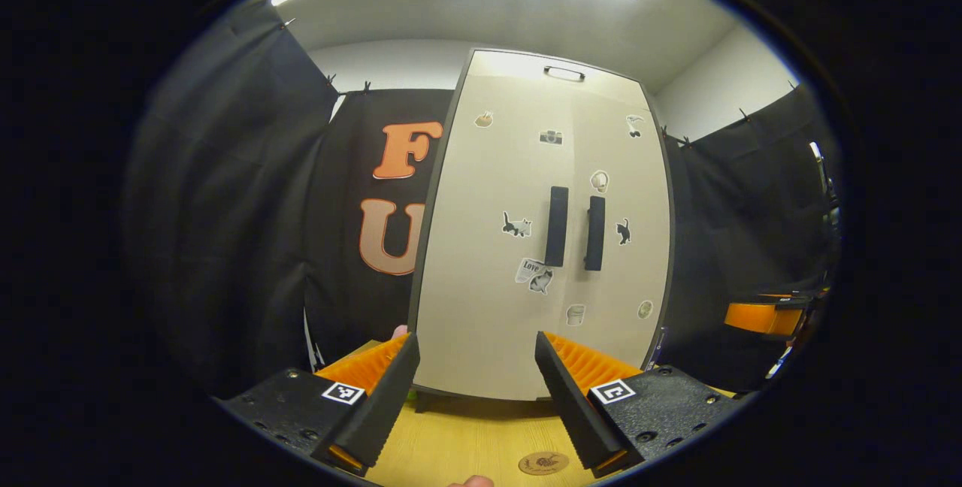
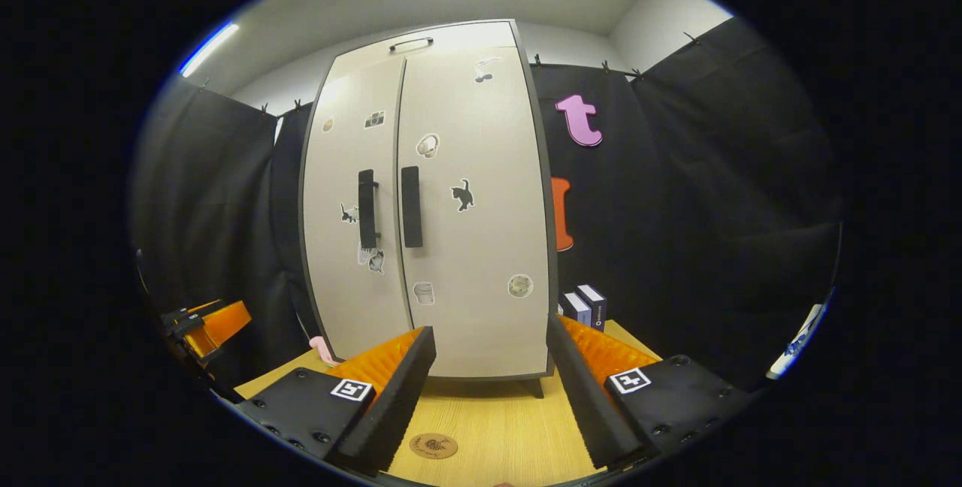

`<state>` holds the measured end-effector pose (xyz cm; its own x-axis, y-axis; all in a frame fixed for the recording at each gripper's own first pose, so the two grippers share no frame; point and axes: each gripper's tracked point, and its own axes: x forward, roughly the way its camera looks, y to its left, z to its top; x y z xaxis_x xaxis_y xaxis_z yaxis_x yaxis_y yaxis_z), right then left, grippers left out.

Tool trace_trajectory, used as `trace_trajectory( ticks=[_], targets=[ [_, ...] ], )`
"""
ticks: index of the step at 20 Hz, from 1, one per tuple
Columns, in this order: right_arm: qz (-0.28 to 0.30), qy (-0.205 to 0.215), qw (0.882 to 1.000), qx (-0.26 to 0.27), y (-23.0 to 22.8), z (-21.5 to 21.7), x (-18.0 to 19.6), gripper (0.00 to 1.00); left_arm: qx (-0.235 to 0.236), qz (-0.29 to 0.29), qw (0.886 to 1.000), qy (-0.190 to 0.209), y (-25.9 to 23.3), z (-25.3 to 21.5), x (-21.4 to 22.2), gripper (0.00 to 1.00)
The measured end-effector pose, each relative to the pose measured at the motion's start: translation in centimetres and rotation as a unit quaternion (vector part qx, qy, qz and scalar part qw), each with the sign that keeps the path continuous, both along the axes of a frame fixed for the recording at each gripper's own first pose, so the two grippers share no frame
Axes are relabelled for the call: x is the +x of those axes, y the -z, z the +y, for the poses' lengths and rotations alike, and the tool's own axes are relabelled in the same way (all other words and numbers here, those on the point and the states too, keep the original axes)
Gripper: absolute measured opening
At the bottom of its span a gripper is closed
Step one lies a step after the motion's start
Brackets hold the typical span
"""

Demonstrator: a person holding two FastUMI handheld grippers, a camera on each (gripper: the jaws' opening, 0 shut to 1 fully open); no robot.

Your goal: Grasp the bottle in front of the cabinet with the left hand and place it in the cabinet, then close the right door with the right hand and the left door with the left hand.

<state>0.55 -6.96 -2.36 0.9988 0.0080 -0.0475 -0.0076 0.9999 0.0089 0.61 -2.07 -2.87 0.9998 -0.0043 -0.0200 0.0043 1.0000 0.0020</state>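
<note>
The cabinet [image 1: 541,231] stands upright on the wooden table [image 1: 466,442], its long axis vertical and its front turned toward both cameras. Both doors lie flush in the frame, with only a thin seam between them, so the closing steps appear to be done. The bottle is not to be seen on the table ahead of either claw; by judgement it sits inside, behind the doors, though this cannot be confirmed.

The two dark handles, the left door handle [image 1: 556,225] and the right door handle [image 1: 594,233], run vertically on either side of the seam, parallel to the cabinet's long axis. Stickers [image 1: 517,225] dot both door faces.

In the left gripper view, the left gripper [image 1: 476,397] hangs back from the cabinet, just above the table, with the cabinet's lower edge directly ahead between its fingers. Its jaws stand wide apart and grip nothing. This suits a claw that has finished pushing a door and needs no further hold.

In the right gripper view, the right gripper [image 2: 488,404] is likewise set back from the cabinet front, jaws spread wide and empty, with the right door ahead of it. Far to its left, the other gripper appears low at the picture's margin.

A small round coaster [image 2: 433,445] lies on the table between the right claw's fingers, near their base. Two small boxes [image 2: 585,307] stand beyond its right finger, beside the cabinet's right flank.
</note>
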Motion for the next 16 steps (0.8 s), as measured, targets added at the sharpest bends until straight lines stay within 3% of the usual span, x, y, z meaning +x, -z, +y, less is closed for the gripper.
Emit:
trace_trajectory(
  ticks=[3, 16],
  targets=[
    [0.001, -0.003, 1.000, 0.002, -0.01, 0.20, -0.20, 0.98, -0.001, -0.003, 1.000, 0.000, -0.18, -0.06, -0.30, 0.97],
    [0.011, -0.006, 1.000, 0.014, 0.46, 0.13, -0.77, 0.98, -0.002, 0.003, 1.000, -0.008, 0.02, 0.65, -0.75, 0.94]
  ],
)
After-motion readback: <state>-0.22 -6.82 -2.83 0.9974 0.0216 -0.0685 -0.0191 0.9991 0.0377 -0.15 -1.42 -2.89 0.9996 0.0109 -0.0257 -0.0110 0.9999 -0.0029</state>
